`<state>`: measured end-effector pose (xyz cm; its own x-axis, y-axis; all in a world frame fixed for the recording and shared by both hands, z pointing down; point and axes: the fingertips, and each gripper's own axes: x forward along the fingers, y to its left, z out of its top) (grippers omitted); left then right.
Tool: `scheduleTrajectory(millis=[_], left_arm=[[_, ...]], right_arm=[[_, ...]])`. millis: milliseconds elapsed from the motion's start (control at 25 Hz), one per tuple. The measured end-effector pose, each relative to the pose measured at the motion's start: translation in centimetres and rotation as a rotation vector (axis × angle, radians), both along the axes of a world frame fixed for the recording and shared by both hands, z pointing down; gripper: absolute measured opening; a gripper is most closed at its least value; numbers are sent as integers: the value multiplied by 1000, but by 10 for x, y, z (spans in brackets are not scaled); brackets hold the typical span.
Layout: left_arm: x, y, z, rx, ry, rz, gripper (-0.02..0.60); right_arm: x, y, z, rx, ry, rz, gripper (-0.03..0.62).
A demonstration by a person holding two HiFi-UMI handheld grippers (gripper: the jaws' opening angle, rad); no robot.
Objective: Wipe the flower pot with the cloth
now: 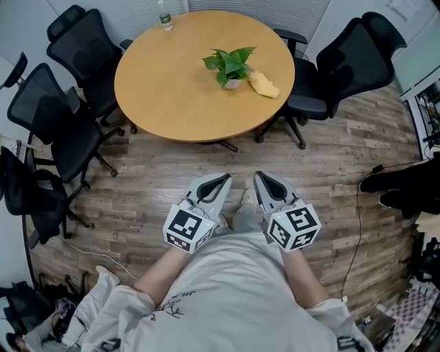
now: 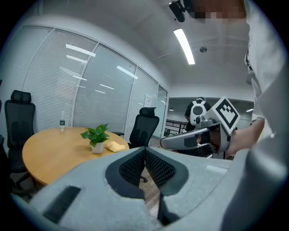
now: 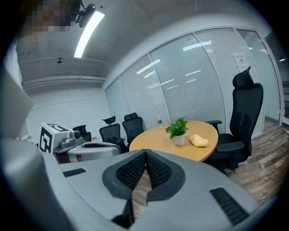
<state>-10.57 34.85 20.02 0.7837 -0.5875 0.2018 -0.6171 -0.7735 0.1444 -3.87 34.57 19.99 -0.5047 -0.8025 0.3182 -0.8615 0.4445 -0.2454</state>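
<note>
Round wooden desk (image 1: 179,89) holds a potted plant (image 1: 230,67) touching a yellow cloth (image 1: 264,84); well apart, left tongs (image 1: 221,180) and right tongs (image 1: 262,179) are closed, empty.

Shows a round light-brown wooden table (image 1: 172,89) on grey-brown wood-plank flooring (image 1: 158,179), with a clear plastic bottle (image 1: 164,17) upright at the far edge. Places black mesh-backed swivel chairs (image 1: 75,41) close along the left side and another black high-backed chair (image 1: 350,65) at the right. Backs onto glass wall panels with white blinds (image 2: 90,90), under a long ceiling light strip (image 2: 184,45).
</note>
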Motion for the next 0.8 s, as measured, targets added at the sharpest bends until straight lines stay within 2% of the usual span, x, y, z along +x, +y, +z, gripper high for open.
scheduleTrajectory(millis=[400,800], left_arm=[[-3,-37,1,2,6,-30,12],[19,-121,-5,15,-1,-88,12]], right_arm=[[-3,-36,8,-14,-5,-37,6],[27,-121,4,-4,-7,-68,6]])
